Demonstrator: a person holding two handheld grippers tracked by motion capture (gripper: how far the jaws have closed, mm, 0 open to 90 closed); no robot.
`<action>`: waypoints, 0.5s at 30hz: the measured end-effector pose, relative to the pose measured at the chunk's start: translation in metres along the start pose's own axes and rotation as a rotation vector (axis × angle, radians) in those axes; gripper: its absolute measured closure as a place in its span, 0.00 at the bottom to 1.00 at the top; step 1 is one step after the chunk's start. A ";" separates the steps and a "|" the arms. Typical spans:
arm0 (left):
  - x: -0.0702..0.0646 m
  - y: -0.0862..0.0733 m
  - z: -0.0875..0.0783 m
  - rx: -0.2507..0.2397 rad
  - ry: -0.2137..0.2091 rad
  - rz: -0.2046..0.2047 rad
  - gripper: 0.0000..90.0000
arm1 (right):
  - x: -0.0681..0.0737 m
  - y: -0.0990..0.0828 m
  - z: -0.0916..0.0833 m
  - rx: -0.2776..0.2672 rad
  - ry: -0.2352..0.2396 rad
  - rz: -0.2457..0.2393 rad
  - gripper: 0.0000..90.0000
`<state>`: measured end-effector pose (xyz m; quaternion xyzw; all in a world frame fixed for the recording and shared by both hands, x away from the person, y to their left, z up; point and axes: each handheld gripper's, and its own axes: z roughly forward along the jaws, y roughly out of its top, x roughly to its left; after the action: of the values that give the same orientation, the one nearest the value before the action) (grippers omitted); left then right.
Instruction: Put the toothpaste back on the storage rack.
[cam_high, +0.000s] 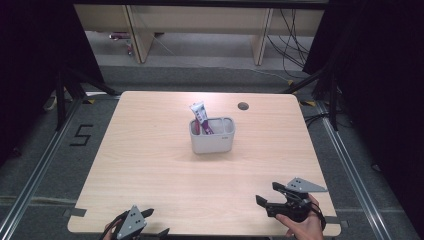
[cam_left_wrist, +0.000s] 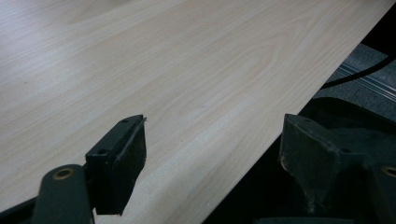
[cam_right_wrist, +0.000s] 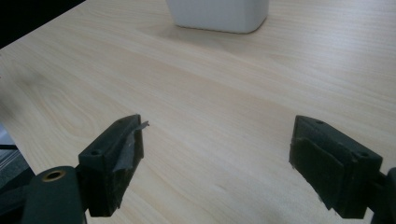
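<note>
- A pale wooden table (cam_high: 150, 165) stands on a grey floor, with dark curtains at both sides and the legs of other furniture beyond its far edge.
- The left gripper (cam_high: 134, 223) rests at the near edge of the table, its jaws apart with nothing between them; in the left gripper view (cam_left_wrist: 212, 161) they straddle the table's edge.
- The right gripper (cam_high: 269, 196) sits at the near right, held in a hand (cam_high: 302, 224), and its jaws stand wide with only bare wood between them in the right gripper view (cam_right_wrist: 215, 158).
- A white holder (cam_high: 212, 136) stands well ahead of both grippers, toward the middle of the table, ahead and to the left of the right one.
- A tube (cam_high: 201, 118) leans in the holder's left compartment, its flat end sticking up above the rim.
- The holder looks light, so a reach that clips its wall would likely push it along or tip it over.
- The tube leans loosely, and a grip low on its soft body could slip or squeeze it.
- A pull at a slant may drag the holder along with the tube.
</note>
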<state>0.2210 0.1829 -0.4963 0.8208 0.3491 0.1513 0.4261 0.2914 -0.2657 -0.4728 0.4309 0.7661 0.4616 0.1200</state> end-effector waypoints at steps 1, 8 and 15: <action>-0.001 0.000 0.001 -0.009 0.000 -0.011 0.25 | 0.000 -0.001 -0.002 0.011 -0.008 0.004 0.19; 0.002 0.000 -0.001 0.020 0.008 0.024 0.25 | -0.001 -0.008 -0.007 0.006 -0.015 -0.002 0.18; 0.002 0.000 -0.001 0.020 0.009 0.023 0.25 | 0.004 -0.016 -0.011 0.019 -0.027 0.008 0.17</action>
<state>0.2217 0.1845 -0.4959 0.8283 0.3429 0.1566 0.4146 0.2744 -0.2726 -0.4790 0.4411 0.7672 0.4488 0.1243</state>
